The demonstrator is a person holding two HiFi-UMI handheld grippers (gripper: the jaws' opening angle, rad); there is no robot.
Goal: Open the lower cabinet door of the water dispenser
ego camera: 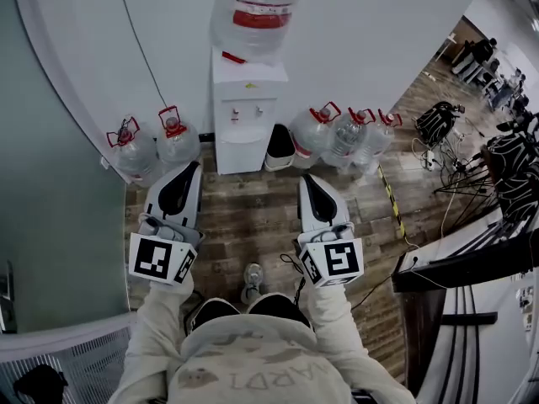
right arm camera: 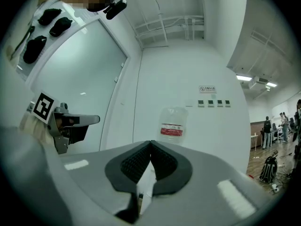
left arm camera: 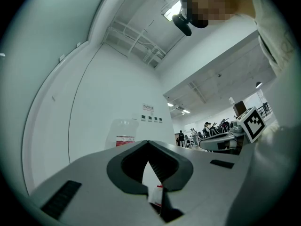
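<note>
Your left gripper (ego camera: 190, 168): jaws pressed together, holding nothing.
Your right gripper (ego camera: 308, 179): jaws pressed together, holding nothing.
Water dispenser (ego camera: 247, 112): against the wall ahead of you, lower cabinet door (ego camera: 242, 151) closed.

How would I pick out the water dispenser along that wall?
Look where the white wall meets the wooden floor. In the row of clear red-handled jugs stands a white box-shaped water dispenser. It alone is tall and opaque, carrying an upturned clear bottle with a red label.
</note>
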